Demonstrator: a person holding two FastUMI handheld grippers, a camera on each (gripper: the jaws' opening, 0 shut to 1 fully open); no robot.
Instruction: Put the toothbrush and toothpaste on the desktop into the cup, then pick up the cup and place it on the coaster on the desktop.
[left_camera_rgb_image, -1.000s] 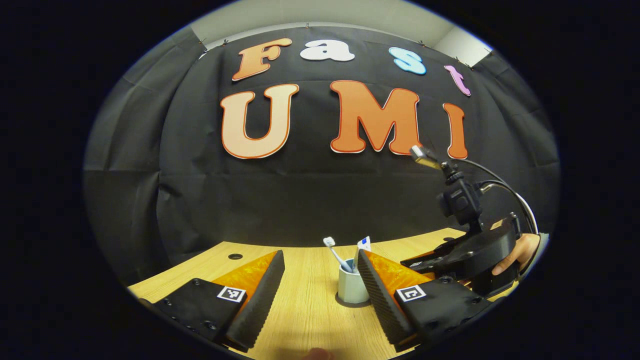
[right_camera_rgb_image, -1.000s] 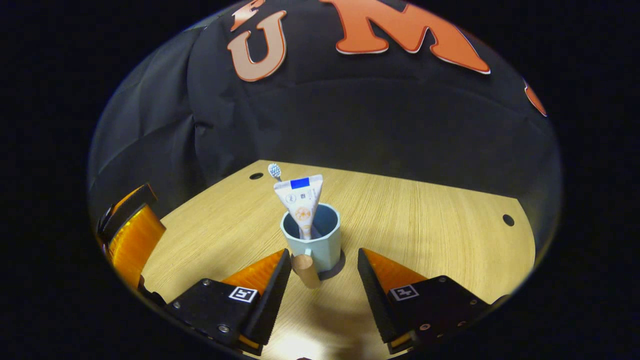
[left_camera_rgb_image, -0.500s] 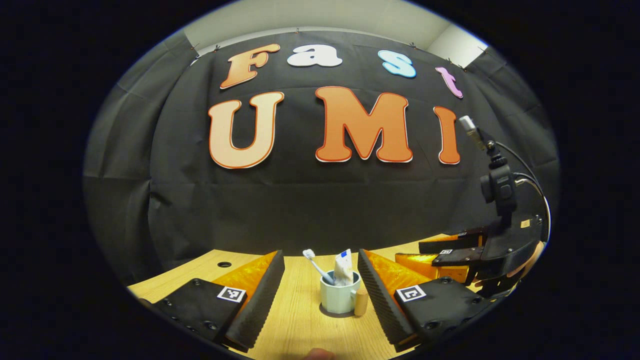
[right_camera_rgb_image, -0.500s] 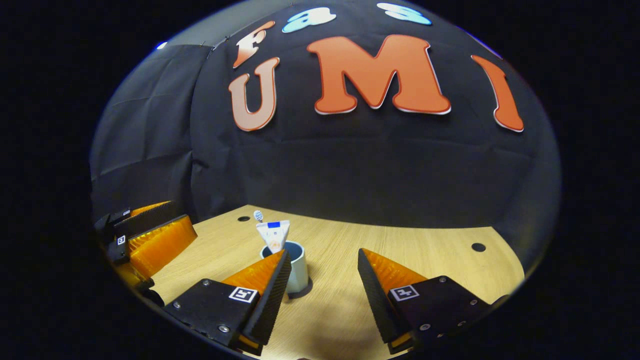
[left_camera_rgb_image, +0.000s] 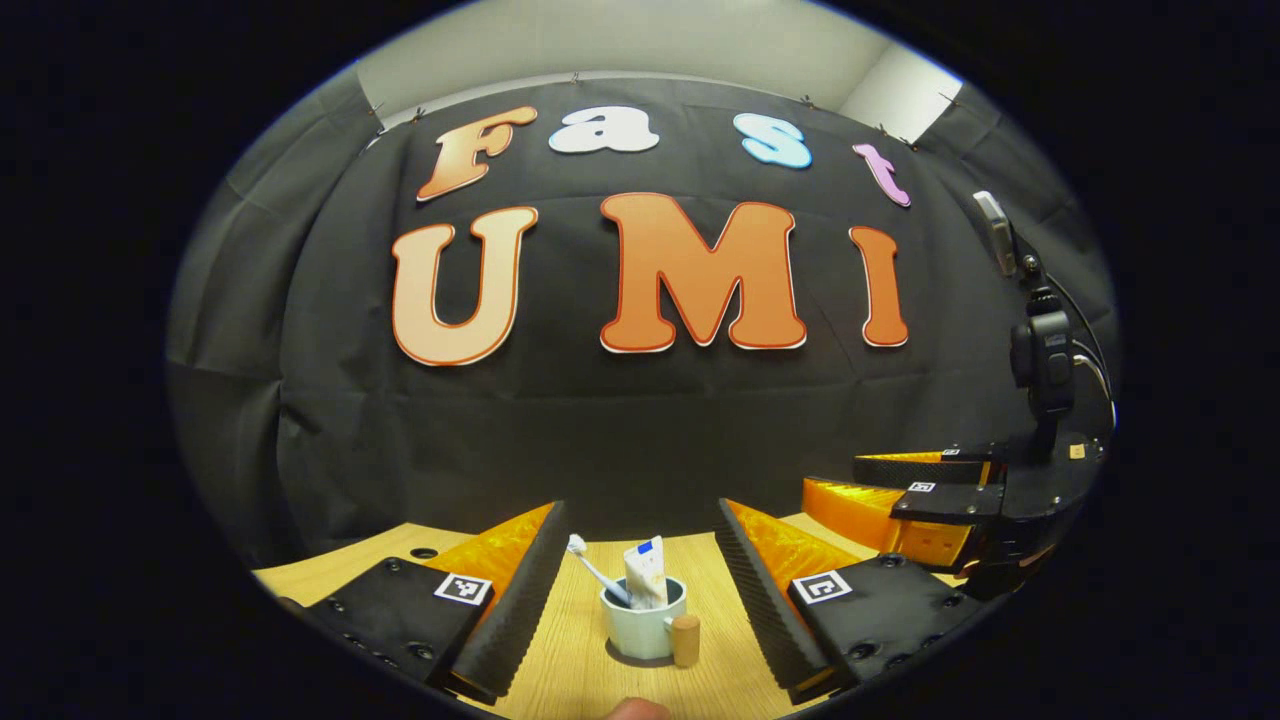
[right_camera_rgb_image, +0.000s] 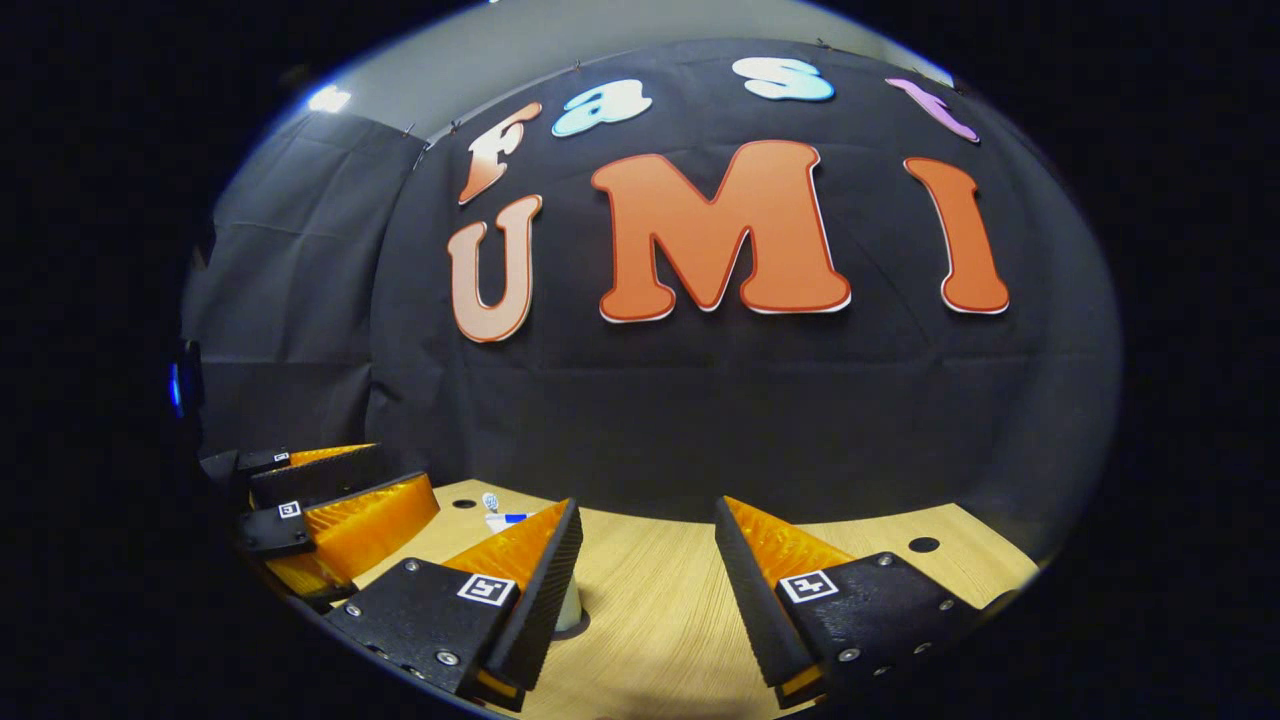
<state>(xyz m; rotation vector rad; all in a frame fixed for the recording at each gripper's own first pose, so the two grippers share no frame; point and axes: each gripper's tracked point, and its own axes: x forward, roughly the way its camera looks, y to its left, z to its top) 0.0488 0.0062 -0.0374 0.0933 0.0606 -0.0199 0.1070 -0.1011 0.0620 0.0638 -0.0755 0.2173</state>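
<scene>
While the wooden counter (left_camera_rgb_image: 590, 665) spreads pale along the bottom of both views, the left tool (left_camera_rgb_image: 640, 590) sits low over it with its two fingers spread wide apart and nothing between them but air. Beyond that gap stands the cup (left_camera_rgb_image: 640, 630), upright on a dark round coaster (left_camera_rgb_image: 625, 659) whose edge peeks out under its base; a short wooden handle sticks out on the cup's right side. Inside the cup the toothpaste (left_camera_rgb_image: 646, 574) tube stands nearly upright, and the toothbrush (left_camera_rgb_image: 592, 566) leans to the left with its bristled head above the rim.

Off to the right in the left gripper view, the right tool (left_camera_rgb_image: 905, 500) hangs well apart from the cup. In the right gripper view, the right tool (right_camera_rgb_image: 640, 570) also has its fingers wide apart and empty. The cup (right_camera_rgb_image: 570, 610) is mostly hidden behind its left finger, with the toothbrush (right_camera_rgb_image: 490, 501) head and the toothpaste (right_camera_rgb_image: 505, 519) top just showing above it. The left tool (right_camera_rgb_image: 330, 500) appears at the far left edge.
</scene>
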